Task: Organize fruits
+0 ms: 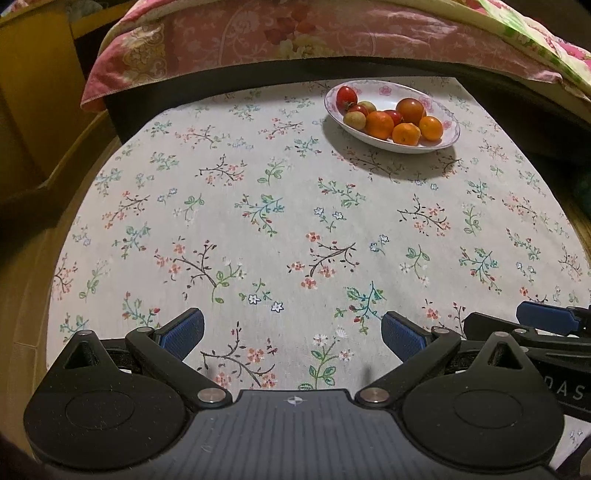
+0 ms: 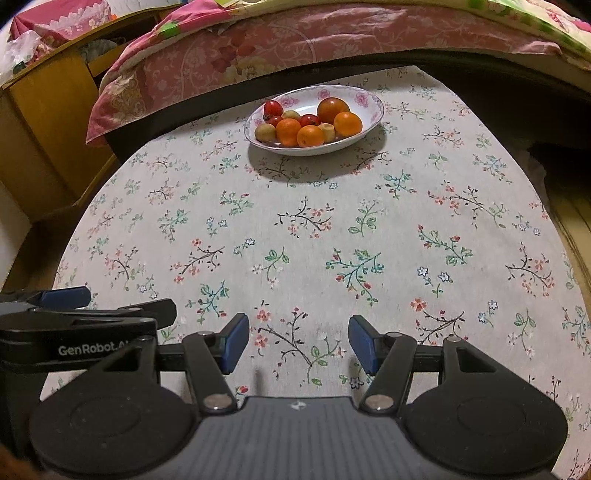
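A white oval dish with pink flowers (image 1: 448,138) (image 2: 371,98) stands at the far side of the table. It holds several oranges (image 1: 379,124) (image 2: 347,123), red tomatoes (image 1: 346,96) (image 2: 273,108) and small yellow-green fruits (image 1: 354,119) (image 2: 265,132). My left gripper (image 1: 293,334) is open and empty, low over the near part of the cloth. My right gripper (image 2: 298,341) is open and empty too, beside it; its blue-padded finger shows in the left wrist view (image 1: 546,317), and the left gripper's body shows in the right wrist view (image 2: 74,325).
A floral tablecloth (image 1: 258,206) (image 2: 332,229) covers the round table. A bed with a pink quilt (image 1: 258,33) (image 2: 295,40) runs behind the table's far edge. A yellow wooden cabinet (image 1: 33,92) (image 2: 48,122) stands to the left.
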The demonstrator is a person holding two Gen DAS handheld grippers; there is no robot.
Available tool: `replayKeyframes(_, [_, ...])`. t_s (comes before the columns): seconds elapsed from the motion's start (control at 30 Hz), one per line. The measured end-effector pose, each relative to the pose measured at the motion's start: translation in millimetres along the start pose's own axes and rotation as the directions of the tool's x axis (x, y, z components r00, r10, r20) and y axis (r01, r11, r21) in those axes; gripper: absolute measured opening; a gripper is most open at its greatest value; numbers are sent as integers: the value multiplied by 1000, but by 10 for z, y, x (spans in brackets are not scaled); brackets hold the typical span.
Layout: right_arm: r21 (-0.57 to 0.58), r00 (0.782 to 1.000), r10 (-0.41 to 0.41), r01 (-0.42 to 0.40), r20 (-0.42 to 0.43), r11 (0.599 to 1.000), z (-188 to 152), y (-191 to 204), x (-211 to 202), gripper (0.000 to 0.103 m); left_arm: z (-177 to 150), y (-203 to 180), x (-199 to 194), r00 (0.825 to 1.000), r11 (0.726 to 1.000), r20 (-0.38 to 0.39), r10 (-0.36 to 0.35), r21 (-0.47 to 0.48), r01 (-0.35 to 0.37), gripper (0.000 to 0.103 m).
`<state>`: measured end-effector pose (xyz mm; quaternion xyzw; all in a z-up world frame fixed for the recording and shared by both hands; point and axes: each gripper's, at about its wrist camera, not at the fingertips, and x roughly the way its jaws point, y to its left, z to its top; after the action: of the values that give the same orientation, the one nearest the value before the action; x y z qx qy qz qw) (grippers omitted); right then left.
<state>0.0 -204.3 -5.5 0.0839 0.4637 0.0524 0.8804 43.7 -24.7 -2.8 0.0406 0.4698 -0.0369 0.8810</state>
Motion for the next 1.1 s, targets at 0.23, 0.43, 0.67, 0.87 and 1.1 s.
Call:
replayKeyframes(0.23, [-7, 1000, -12, 12, -7, 1000, -9, 11, 30, 53, -7, -3, 15, 1000, 1000, -4, 10, -1, -10, 103])
replayKeyframes(0.43, [-10, 1000, -14, 14, -11, 1000, -22, 13, 46, 53, -11, 7, 18, 1000, 1000, -6, 14, 2, -14, 103])
replayKeyframes(0.67, [-13, 1000, -16, 16, -16, 1000, -32, 13, 58, 53, -25, 6, 29, 1000, 1000, -13, 15, 2, -15, 103])
replayKeyframes(0.87, [-14, 1000, -17, 17, -17, 1000, -34, 12, 57, 53, -28, 3, 34, 1000, 1000, -14, 15, 1, -15, 103])
replayKeyframes(1.1, [-14, 1000, -17, 17, -17, 1000, -37, 11, 60, 53, -31, 3, 38, 1000, 1000, -15, 15, 1, -15, 102])
